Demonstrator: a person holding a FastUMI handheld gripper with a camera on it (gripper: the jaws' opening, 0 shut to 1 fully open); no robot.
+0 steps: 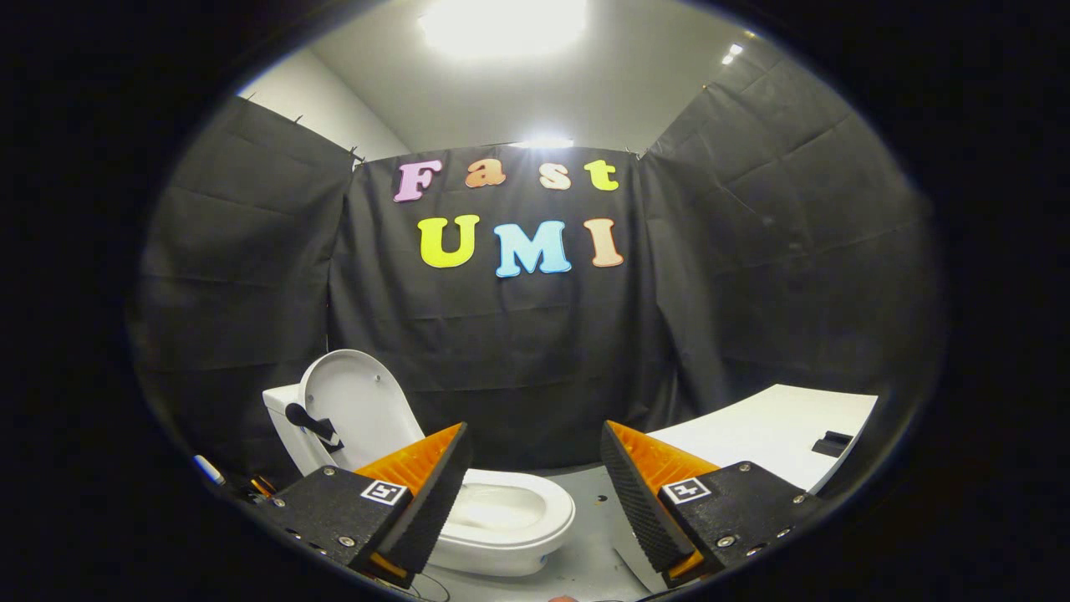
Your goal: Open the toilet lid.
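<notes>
A white toilet [493,518] stands on the grey floor just beyond my left finger. Its lid [355,405] is raised upright and leans back against the white tank [280,418], so the bowl shows. A black handle piece [311,425] sticks out from the lid's face. My gripper [535,456] is open, with nothing between the orange-and-black fingers [435,485]. It sits back from the toilet and to the right of the lid, touching neither.
A white table [769,435] with a small black object [832,441] on it stands to the right beyond the right finger. Black cloth walls close the booth behind and beside the toilet. A pen-like item [209,470] and wires lie left of the left finger.
</notes>
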